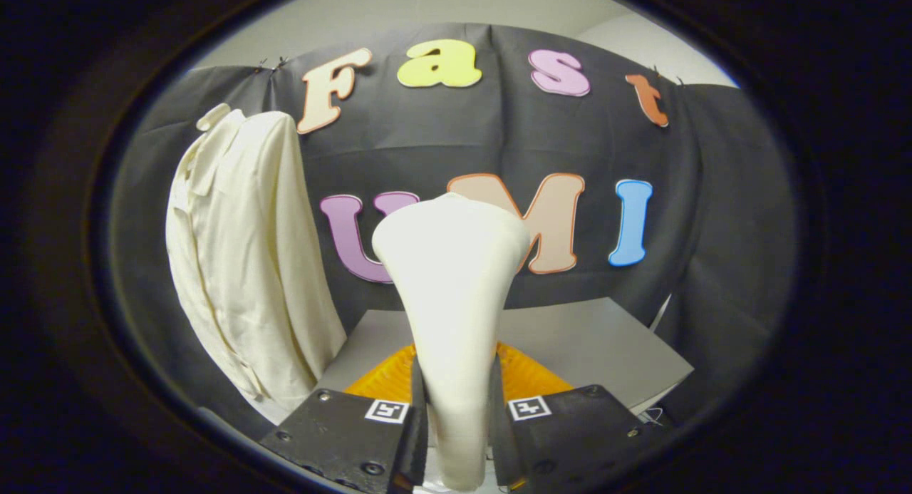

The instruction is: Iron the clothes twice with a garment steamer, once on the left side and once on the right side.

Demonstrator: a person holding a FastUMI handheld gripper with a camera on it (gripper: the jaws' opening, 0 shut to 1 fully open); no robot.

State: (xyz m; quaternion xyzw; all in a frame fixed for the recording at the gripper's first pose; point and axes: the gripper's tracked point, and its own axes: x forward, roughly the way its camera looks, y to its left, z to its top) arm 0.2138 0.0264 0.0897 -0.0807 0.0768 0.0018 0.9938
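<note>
**Steamer in the grip, shirt waiting off to the side**

The gripper (457, 423) had its two black fingers (356, 430) pressed against either side of the narrow handle of a cream-white plastic garment steamer (452, 287), which rose upright between them and flared into a broad head well above the fingertips. The clamp looked firm, with no gap visible on either side of the handle.

The task's garment, a cream-coloured woven button-up shirt (242, 259), hung against the black cloth wall, beyond the fingers and off to the left of the steamer. Steamer head and shirt were well apart; no pass over the fabric appeared to have begun.

To do the step well, the holder would probably need to swing the steamer toward the shirt, turn its flat face squarely onto the cloth, and draw it down one half of the front in a steady line before repeating on the other half. Tilting the head off the fabric or snagging the button placket seemed the likeliest faults.

Below the steamer, just ahead of the fingers, an orange ribbed tray-like object (527, 376) rested on a grey table (613, 337). Whether it held anything could not be told, as the steamer and fingers covered most of it.
</note>
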